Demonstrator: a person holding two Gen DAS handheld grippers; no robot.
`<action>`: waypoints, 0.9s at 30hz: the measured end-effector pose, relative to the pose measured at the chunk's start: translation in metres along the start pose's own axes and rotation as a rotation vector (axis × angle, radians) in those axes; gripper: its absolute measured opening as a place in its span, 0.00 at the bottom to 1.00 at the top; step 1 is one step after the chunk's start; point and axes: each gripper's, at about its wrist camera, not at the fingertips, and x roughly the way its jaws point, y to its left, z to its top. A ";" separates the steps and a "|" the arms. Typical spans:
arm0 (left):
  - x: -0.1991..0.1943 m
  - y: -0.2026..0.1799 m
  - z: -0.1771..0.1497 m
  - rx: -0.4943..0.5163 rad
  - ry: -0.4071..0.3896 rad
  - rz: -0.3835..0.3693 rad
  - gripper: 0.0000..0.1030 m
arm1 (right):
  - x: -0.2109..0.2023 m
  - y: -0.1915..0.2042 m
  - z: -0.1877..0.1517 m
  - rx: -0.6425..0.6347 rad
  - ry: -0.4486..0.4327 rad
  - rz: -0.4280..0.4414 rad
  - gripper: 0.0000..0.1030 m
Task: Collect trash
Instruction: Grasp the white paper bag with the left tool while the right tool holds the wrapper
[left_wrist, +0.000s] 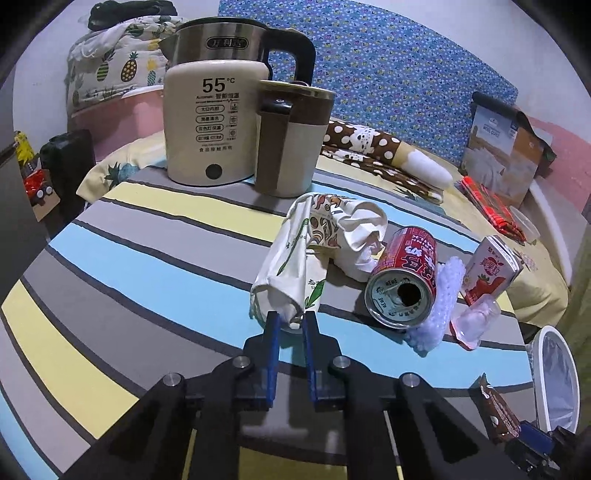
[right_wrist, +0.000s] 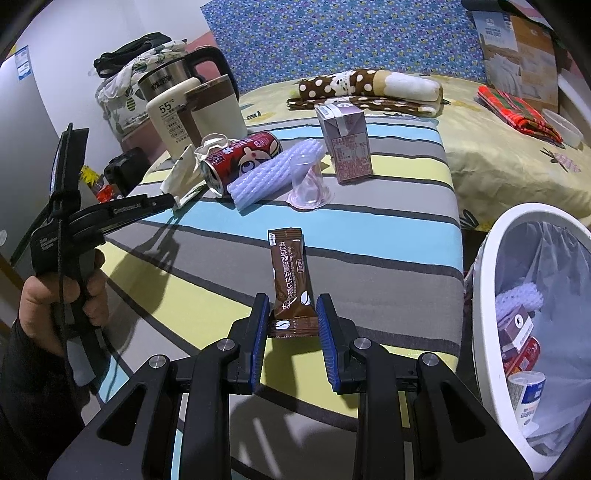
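Observation:
My left gripper (left_wrist: 291, 322) is shut on the near end of a crumpled paper cup (left_wrist: 291, 258) on the striped table. Beside it lie a red can (left_wrist: 404, 284), white bubble wrap (left_wrist: 439, 302), a clear jelly cup (left_wrist: 474, 321) and a small drink carton (left_wrist: 491, 269). My right gripper (right_wrist: 291, 314) is shut on the lower end of a brown sachet (right_wrist: 291, 273), which stands upright between the pads above the table. The can (right_wrist: 240, 162), bubble wrap (right_wrist: 273, 173), jelly cup (right_wrist: 308, 184) and carton (right_wrist: 347, 144) show farther back.
A white bin (right_wrist: 491, 295) with a plastic liner stands at the right of the table and holds several pieces of trash. A kettle (left_wrist: 210, 122) and a lidded mug (left_wrist: 288, 147) stand at the table's far side. A bed with blankets lies behind.

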 end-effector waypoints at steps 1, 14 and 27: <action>-0.002 0.001 -0.001 0.001 -0.001 -0.004 0.12 | 0.000 0.000 0.000 0.000 0.000 0.000 0.28; -0.032 0.007 -0.011 0.056 -0.042 -0.020 0.00 | -0.001 0.001 -0.002 0.001 -0.001 -0.001 0.28; -0.032 0.010 -0.010 0.087 -0.049 -0.029 0.61 | -0.001 0.003 -0.004 0.001 0.003 -0.006 0.28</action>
